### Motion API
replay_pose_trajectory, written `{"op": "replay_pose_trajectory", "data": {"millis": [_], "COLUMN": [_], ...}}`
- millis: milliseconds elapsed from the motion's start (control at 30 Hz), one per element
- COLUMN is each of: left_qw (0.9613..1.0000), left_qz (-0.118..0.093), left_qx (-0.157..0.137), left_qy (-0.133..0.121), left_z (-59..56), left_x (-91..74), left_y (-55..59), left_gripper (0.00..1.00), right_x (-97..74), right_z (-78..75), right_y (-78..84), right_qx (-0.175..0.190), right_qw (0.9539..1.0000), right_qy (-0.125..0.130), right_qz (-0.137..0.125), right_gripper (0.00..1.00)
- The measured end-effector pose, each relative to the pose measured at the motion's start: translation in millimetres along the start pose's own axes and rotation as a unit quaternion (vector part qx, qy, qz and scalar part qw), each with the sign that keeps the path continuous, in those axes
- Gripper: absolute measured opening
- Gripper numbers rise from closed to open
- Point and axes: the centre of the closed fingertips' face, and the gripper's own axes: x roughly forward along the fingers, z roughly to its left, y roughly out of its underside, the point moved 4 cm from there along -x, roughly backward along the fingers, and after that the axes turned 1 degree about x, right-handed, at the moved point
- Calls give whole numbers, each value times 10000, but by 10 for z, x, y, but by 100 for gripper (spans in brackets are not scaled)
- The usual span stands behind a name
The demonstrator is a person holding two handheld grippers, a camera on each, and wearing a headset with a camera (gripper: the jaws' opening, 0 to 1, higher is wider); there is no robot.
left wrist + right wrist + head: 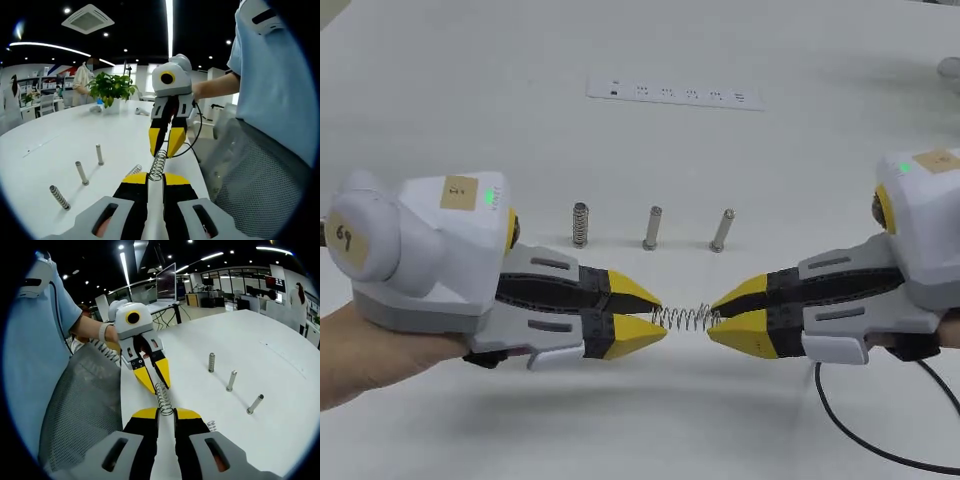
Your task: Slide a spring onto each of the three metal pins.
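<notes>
Three metal pins (652, 228) in one row. Three springs too (tallied across views): a sleeved spring (580, 226), a held spring (685, 318) and a loose spring (133, 171). Leaves two pins bare and one dressed. Two grippers: left gripper (662, 317) and right gripper (711, 320), two yellow-tipped jaws apiece, which comes to four jaws. One white power strip (675, 93). One potted plant (112, 89), far off in the left gripper view.
</notes>
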Motion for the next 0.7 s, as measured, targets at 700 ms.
{"op": "replay_pose_trajectory", "data": {"millis": [700], "left_qw": [9999], "left_qz": [89], "left_qx": [80], "left_qy": [53], "left_z": [22], "left_x": [11], "left_y": [-3], "left_gripper": [3], "right_x": [-42], "right_z": [47], "right_y": [-121], "right_qx": [-447], "right_qw": [9975], "right_qy": [-6], "right_qz": [543], "right_gripper": [8]}}
